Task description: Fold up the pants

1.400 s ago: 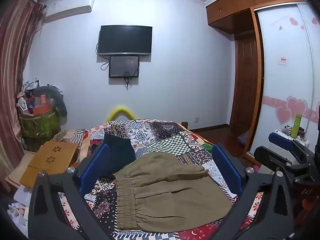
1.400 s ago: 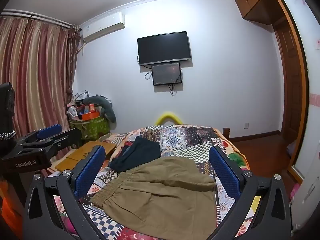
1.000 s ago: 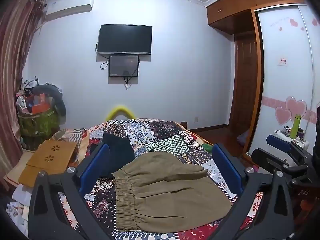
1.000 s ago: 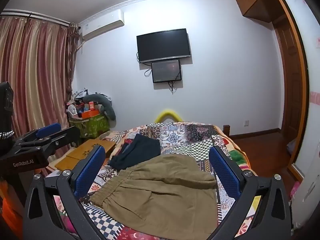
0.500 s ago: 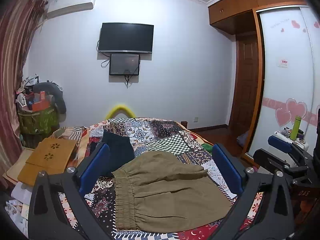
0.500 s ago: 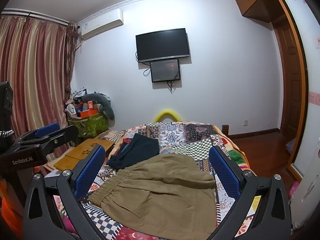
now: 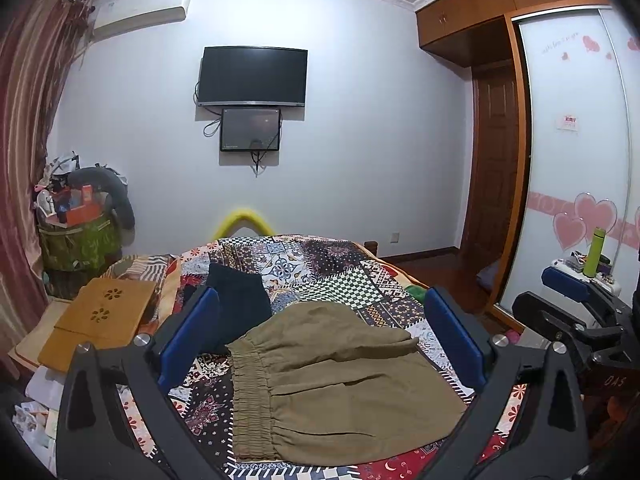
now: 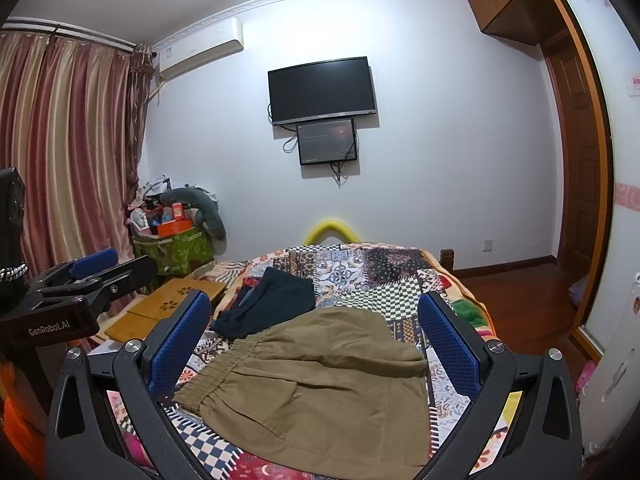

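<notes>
Olive-brown pants [image 7: 336, 384] lie folded on the patchwork quilt [image 7: 320, 264] of the bed, elastic waistband to the left. They also show in the right wrist view [image 8: 320, 380]. My left gripper [image 7: 320, 340] is open and empty, held above and in front of the pants. My right gripper [image 8: 316, 340] is open and empty too, at the same height. Each gripper shows at the edge of the other's view: the right gripper [image 7: 576, 292] and the left gripper [image 8: 92, 268].
A dark folded garment [image 7: 240, 300] lies on the quilt behind the pants. A wooden lap tray [image 7: 100, 316] sits left of the bed. A cluttered green basket [image 7: 80, 236] stands by the curtain. A wardrobe [image 7: 580, 160] and a green bottle [image 7: 594, 252] are on the right.
Both grippers have risen and tilted slightly, so the pants sit a little lower in the views. The pants have not moved. Both grippers stay open.
</notes>
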Available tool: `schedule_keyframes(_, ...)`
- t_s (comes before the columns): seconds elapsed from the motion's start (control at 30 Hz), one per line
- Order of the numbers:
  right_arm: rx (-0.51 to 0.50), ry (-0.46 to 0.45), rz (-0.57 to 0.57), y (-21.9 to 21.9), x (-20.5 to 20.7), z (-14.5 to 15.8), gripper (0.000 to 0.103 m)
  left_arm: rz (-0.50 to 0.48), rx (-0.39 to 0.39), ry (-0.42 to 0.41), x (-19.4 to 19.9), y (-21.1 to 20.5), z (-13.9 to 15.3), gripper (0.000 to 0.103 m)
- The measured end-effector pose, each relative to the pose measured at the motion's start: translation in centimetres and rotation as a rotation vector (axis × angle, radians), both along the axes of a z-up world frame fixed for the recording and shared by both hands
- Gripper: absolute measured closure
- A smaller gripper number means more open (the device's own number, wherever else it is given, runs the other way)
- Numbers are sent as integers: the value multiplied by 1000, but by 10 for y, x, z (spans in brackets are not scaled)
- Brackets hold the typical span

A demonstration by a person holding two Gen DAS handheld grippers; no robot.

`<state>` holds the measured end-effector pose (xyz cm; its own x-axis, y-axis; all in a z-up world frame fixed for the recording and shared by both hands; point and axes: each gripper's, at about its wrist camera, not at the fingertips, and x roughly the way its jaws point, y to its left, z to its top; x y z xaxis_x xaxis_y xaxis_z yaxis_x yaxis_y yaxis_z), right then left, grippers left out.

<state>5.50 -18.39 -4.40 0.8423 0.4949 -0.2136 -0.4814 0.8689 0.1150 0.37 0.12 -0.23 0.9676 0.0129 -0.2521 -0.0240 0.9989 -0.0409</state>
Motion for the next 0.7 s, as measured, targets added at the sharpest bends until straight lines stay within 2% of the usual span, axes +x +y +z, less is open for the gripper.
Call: schedule_keyframes(0.7, 6, 12, -20, -3, -2, 5, 0, -5, -10, 13, 1, 1, 0, 0)
